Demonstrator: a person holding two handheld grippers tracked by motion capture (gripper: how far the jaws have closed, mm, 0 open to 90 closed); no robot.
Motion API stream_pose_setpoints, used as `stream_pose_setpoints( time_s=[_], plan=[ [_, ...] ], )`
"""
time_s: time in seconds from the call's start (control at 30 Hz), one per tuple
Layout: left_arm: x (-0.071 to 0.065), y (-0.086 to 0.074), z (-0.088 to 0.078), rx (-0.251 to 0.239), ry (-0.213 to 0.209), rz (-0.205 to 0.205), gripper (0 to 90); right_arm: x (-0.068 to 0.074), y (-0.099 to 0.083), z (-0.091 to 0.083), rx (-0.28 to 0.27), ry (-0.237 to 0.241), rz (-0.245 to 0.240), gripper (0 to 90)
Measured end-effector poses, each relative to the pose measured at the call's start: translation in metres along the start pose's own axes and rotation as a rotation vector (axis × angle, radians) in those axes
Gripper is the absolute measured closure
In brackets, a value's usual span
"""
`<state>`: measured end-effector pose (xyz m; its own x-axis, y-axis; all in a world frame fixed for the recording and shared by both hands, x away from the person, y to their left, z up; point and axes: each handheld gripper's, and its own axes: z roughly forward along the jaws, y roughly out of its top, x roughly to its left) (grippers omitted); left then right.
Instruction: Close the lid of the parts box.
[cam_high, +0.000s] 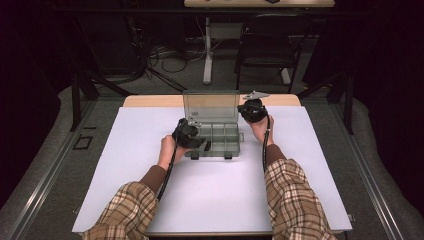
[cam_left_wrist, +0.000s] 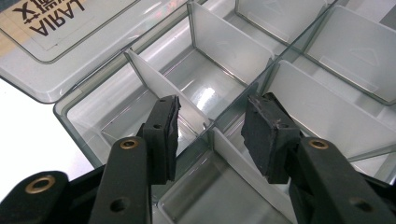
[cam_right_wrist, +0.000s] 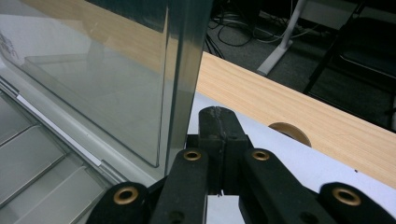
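A white sheet covers the wooden counter (cam_high: 150, 101); chairs and cables stand in the dark room behind. The clear organizer box (cam_high: 212, 137) sits at centre, lid (cam_right_wrist: 93, 79) raised toward twelve o'clock, its label reading "AIRAL" upside down. Left gripper (cam_left_wrist: 210, 135) jaws apart over a divider (cam_left_wrist: 163, 88); right gripper (cam_right_wrist: 218, 135) jaws together at the lid's three o'clock edge.

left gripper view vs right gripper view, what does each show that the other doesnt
Left gripper view: white dividers splitting the organizer box into compartments, and the left gripper open above them, nothing between its fingers.

Right gripper view: the lid's upright edge, the wooden table edge, floor cables, and the right gripper shut beside the lid.

Both: the clear lid and box.
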<state>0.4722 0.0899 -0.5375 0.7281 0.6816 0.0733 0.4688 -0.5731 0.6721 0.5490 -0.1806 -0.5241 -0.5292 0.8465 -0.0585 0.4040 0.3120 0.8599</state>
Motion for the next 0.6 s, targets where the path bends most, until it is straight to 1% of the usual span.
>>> stream_pose_setpoints(
  time_s=[0.2, 0.33, 0.43, 0.53, 0.6],
  plan=[
    [-0.0007, -0.0006, 0.0000, -0.004, 0.004, -0.003, 54.9, 0.0004, 0.0000, -0.0037, -0.015, 0.011, -0.014, 90.0],
    [-0.0016, -0.0014, 0.0003, -0.013, 0.012, -0.002, 54.1, 0.0010, 0.0001, -0.0062, -0.014, 0.016, -0.029, 90.0],
    [-0.0017, -0.0017, 0.0006, -0.016, 0.012, -0.004, 53.5, 0.0000, -0.0004, -0.0074, -0.016, 0.029, -0.038, 90.0],
    [-0.0016, -0.0017, 0.0010, -0.016, 0.011, -0.003, 52.6, 0.0003, -0.0004, -0.0081, -0.018, 0.030, -0.046, 90.0],
    [-0.0022, -0.0015, 0.0017, -0.014, 0.017, 0.008, 50.8, 0.0003, -0.0010, -0.0083, -0.024, 0.033, -0.045, 90.0]
  ],
)
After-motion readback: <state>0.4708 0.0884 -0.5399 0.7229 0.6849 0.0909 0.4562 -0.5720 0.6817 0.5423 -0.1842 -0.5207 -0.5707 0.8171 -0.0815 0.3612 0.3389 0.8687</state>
